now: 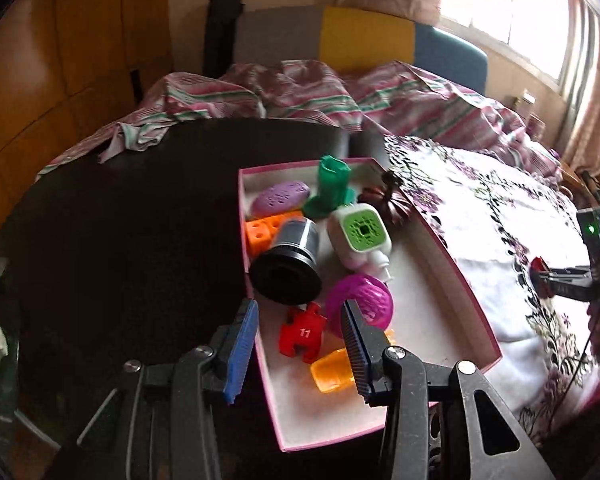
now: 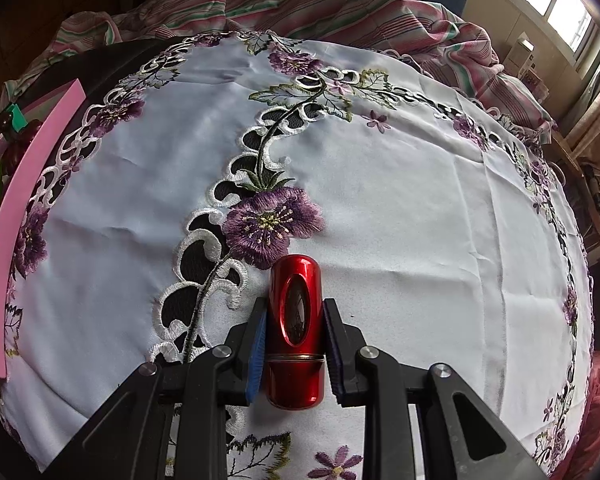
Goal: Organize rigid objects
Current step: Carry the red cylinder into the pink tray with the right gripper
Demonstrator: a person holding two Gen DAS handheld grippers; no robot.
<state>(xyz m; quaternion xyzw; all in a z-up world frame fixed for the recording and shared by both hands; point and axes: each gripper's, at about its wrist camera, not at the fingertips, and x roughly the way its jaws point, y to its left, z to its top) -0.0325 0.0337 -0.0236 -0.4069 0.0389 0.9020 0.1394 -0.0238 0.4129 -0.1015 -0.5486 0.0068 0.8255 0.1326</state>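
Note:
A pink box (image 1: 452, 264) on the table holds several items: a black cylinder (image 1: 288, 264), a white-green bottle (image 1: 360, 240), a magenta mesh ball (image 1: 364, 300), a red puzzle piece (image 1: 302, 334), an orange piece (image 1: 332, 370), a green boot (image 1: 330, 188), a purple oval (image 1: 280, 198) and an orange block (image 1: 260, 234). My left gripper (image 1: 300, 336) is open above the box's near end, around the red piece. My right gripper (image 2: 296, 336) is shut on a red metallic cylinder (image 2: 296, 320) over the embroidered cloth (image 2: 400, 200). It also shows in the left wrist view (image 1: 540, 276).
A dark round table (image 1: 120, 240) carries the box at its right. A white cloth with purple flowers (image 1: 500, 240) covers the right side. The box's pink wall (image 2: 24, 200) lies at the left of the right wrist view. A striped sheet (image 1: 300, 88) lies behind.

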